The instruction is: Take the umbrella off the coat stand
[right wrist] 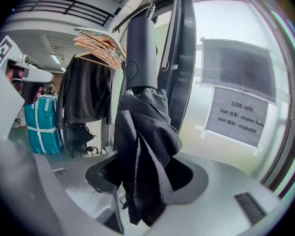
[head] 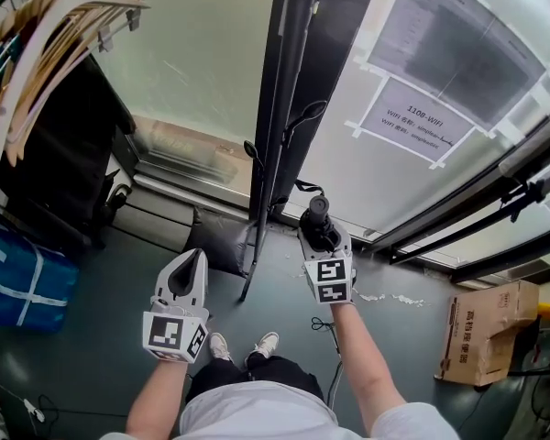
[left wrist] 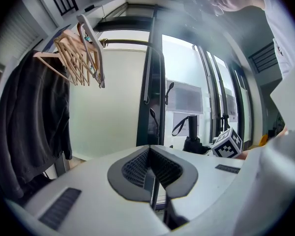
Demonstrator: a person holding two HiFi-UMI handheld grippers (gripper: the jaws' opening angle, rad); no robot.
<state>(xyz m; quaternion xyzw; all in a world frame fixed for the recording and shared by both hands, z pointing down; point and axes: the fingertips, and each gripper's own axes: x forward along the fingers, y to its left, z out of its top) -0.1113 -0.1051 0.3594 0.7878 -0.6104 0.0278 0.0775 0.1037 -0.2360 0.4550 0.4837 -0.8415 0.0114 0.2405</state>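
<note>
Right gripper (head: 323, 236) has its jaws clamped on the folded black umbrella (right wrist: 142, 117): in the right gripper view the bunched fabric fills the space between the pads and spills out below them, while the smooth dark handle rises upright above the jaws. In the head view the umbrella stands just right of the coat stand (head: 277, 108), a dark pole running up the middle of the scene in front of the glass wall. I cannot tell whether the two touch. The umbrella's strap (left wrist: 179, 125) hangs as a loose loop beside the handle, below a curved hook (left wrist: 169, 88) on the stand and apart from it. Left gripper (head: 194, 262) is nearer the person and to the left of the stand's foot, with its jaws together at the tips and nothing between them. At far left, wooden hangers (head: 64, 26) hang in a bunch above a dark coat (head: 64, 145), with a blue bag (head: 23, 278) on the floor below. A paper sign (head: 412, 122) is taped to the glass on the right, and a cardboard box (head: 486, 333) sits on the floor at near right.
</note>
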